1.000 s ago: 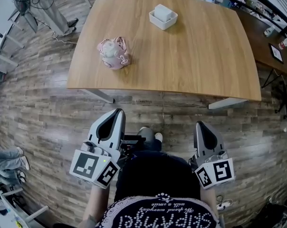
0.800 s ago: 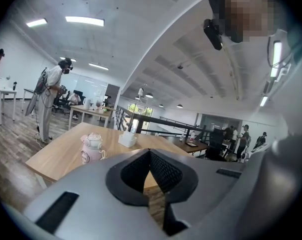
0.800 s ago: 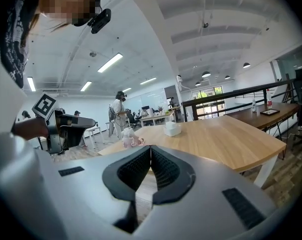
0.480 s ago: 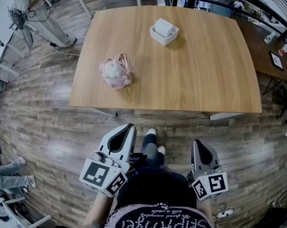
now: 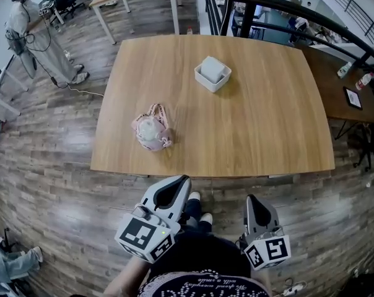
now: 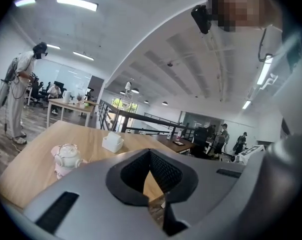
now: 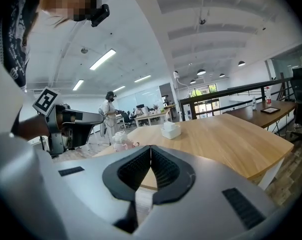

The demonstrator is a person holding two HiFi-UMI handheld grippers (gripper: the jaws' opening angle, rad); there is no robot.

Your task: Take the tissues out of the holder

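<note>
Head view: white tissue holder (image 5: pixel 212 79) w/ tissues (image 5: pixel 213 67) in it stands on the wooden table (image 5: pixel 267 129), toward 12 o'clock from table ctr, well apart from both grippers. Pink toy (image 5: pixel 152 129) lies at approx. 8 o'clock from the holder. Left gripper (image 5: pixel 181 182) and right gripper (image 5: pixel 254 198) are over the floor (image 5: pixel 63 184) at 6 o'clock, off the table edge. Both are clenched, jaws together w/ nothing btw them. A person (image 5: pixel 35 39) stands at 10 o'clock.
</note>
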